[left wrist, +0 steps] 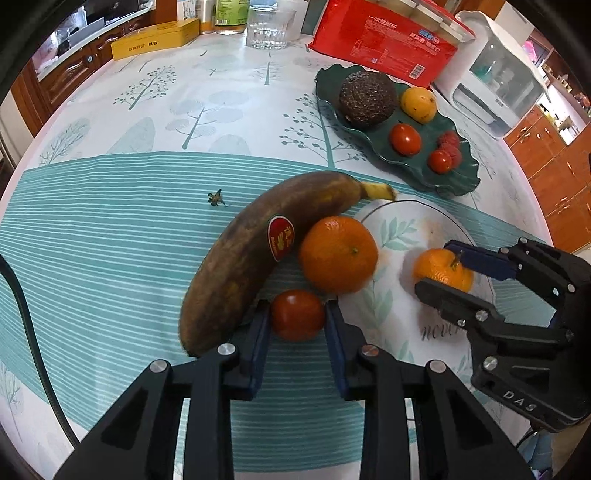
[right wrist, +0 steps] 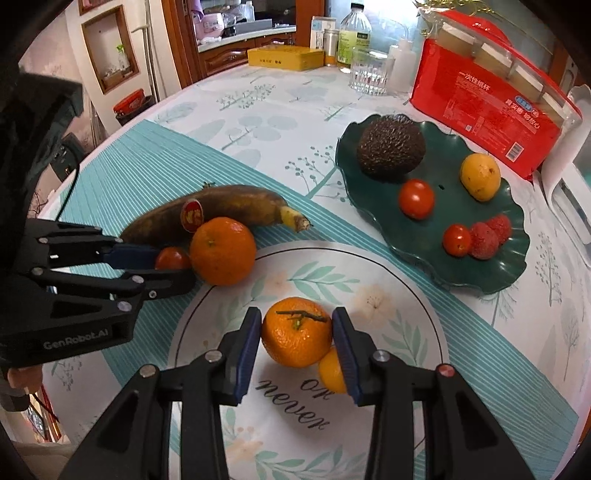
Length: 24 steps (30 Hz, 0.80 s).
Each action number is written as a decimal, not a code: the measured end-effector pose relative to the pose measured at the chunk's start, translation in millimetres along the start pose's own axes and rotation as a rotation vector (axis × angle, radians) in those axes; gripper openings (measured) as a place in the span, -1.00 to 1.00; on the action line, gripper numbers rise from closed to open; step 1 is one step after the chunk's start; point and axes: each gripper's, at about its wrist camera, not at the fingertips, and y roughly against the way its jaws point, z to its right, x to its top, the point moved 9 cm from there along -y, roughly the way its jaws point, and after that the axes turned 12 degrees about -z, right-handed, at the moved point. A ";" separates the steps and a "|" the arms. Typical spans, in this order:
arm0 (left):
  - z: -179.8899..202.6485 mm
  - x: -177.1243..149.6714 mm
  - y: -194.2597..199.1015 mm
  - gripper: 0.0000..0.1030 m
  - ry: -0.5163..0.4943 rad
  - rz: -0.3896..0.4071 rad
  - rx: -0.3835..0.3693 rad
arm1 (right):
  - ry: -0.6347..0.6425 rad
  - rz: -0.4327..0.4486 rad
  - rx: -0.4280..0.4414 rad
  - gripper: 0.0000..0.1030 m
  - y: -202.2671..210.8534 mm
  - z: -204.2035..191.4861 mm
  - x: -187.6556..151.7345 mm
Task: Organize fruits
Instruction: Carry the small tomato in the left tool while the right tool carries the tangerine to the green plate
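Left gripper (left wrist: 297,314): jaws drawn in on a small red tomato (left wrist: 297,314), both blue pads against its sides. The tomato sits on the striped teal cloth (left wrist: 110,258) of the counter (left wrist: 221,92), just in front of a large orange (left wrist: 338,254) and beside the lower end of a browned banana (left wrist: 255,254). The banana carries a red sticker (left wrist: 279,237); its yellow stem reaches the edge of the white plate (left wrist: 417,210). The large orange touches the banana and overlaps the plate rim.

Right gripper (right wrist: 298,332): jaws closed on a small stemmed orange (right wrist: 297,331), one pad at each side. This orange rests on the white plate, which bears a leaf pattern and script lettering. A small yellow fruit (right wrist: 330,371) lies against the orange, partly hidden by the right-hand pad; whether that pad presses on it cannot be told.

Beyond the white plate, a dark green leaf-shaped dish (right wrist: 491,273) holds an avocado (right wrist: 391,147), a yellow fruit (right wrist: 479,176), two tomatoes (right wrist: 416,198), and two pink-red rough-skinned fruits (right wrist: 484,240). The smaller tomato touches one of the rough-skinned fruits.

Far edge of the counter: a red package (right wrist: 487,122) behind the green dish, a clear glass (right wrist: 369,72), a bottle (right wrist: 354,35), and a yellow box (right wrist: 284,57). A white appliance (left wrist: 495,81) stands at the right. A small dried stem scrap (left wrist: 217,198) lies on the cloth, apart from the banana.
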 end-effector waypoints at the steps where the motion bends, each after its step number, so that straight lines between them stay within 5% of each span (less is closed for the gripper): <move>1: 1.7 -1.1 2.0 -0.47 -0.005 0.000 -0.001 | -0.003 0.006 0.004 -0.23 3.2 -0.1 -0.1; 14: 47.0 6.2 61.6 -0.47 -0.105 0.072 -0.011 | -0.067 0.097 0.050 -0.23 55.7 11.2 -1.0; 24: 83.8 56.0 112.9 -0.47 -0.191 0.118 0.036 | -0.139 0.149 0.023 -0.24 107.5 45.2 12.5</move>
